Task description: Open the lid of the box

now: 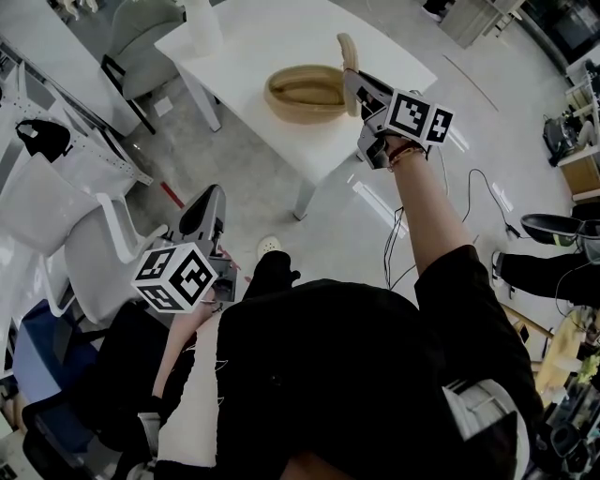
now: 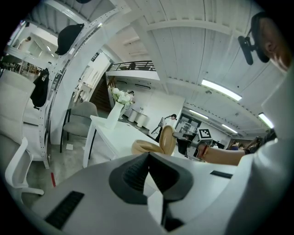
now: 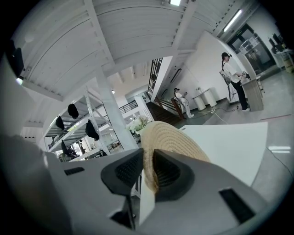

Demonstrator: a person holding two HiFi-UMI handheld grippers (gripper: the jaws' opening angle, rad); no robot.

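Note:
A round woven box (image 1: 305, 94) sits on the white table (image 1: 272, 37). Its woven lid (image 1: 348, 52) stands on edge at the box's right rim, lifted off the opening. My right gripper (image 1: 354, 84) is shut on that lid. In the right gripper view the lid's (image 3: 170, 137) edge is pinched between the pads of the right gripper (image 3: 148, 158). My left gripper (image 1: 208, 211) hangs low beside my left leg, away from the table, shut with nothing in it. From the left gripper view the box (image 2: 146, 147) and upright lid (image 2: 167, 140) show beyond the left gripper's (image 2: 148, 155) closed tips.
A white vase (image 1: 202, 28) stands at the table's far left corner. A grey chair (image 1: 141, 37) is behind the table, a white chair (image 1: 56, 225) at my left. Cables (image 1: 469, 187) run over the floor at the right. A person (image 3: 232, 75) stands in the background.

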